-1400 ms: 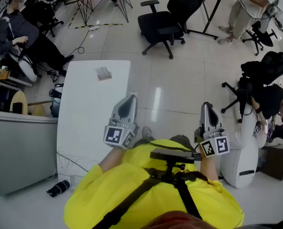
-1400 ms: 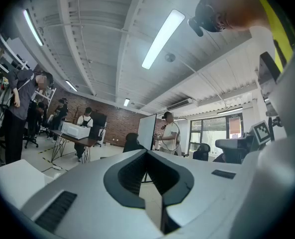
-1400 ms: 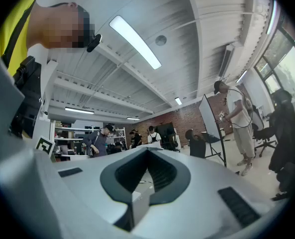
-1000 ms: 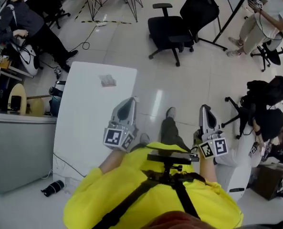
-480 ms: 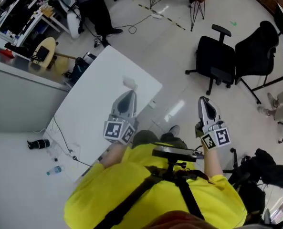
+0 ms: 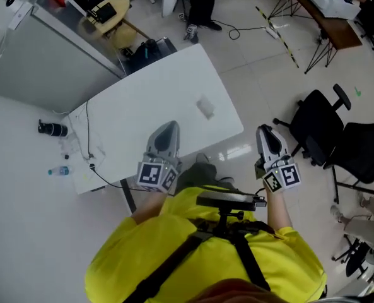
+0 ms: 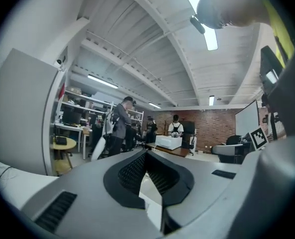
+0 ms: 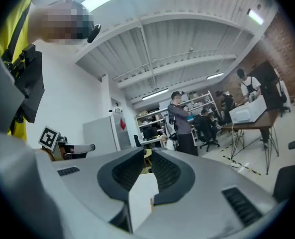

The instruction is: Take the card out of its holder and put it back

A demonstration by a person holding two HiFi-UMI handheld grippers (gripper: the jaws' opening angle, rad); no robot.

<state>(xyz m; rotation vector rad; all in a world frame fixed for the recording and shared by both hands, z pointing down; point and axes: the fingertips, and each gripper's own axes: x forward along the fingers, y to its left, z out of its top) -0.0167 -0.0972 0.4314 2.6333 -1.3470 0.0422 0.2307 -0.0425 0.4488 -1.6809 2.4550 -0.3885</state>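
Observation:
A small pale card holder (image 6: 205, 107) lies on the white table (image 6: 142, 112), towards its right end; I cannot make out the card in it. Both grippers are held up in front of my chest, short of the holder. My left gripper (image 6: 168, 126) hangs over the table's near edge, and in the left gripper view its jaws (image 7: 147, 153) meet with nothing in them. My right gripper (image 6: 265, 130) is over the floor beside the table's right corner. In the right gripper view its jaws (image 8: 148, 154) are opening, with a narrow gap and nothing between them.
A grey cabinet (image 6: 45, 59) stands behind the table's left end. Black office chairs (image 6: 322, 126) are on the right. A black bottle (image 6: 51, 129) and a plastic bottle (image 6: 58, 170) lie on the floor at the left. A cable (image 6: 89, 137) runs over the table's left end. A person's legs (image 6: 199, 2) show beyond.
The head view has swung round, so the white table now lies across in front of both grippers and the chairs sit at the right. Both grippers keep their place before my chest.

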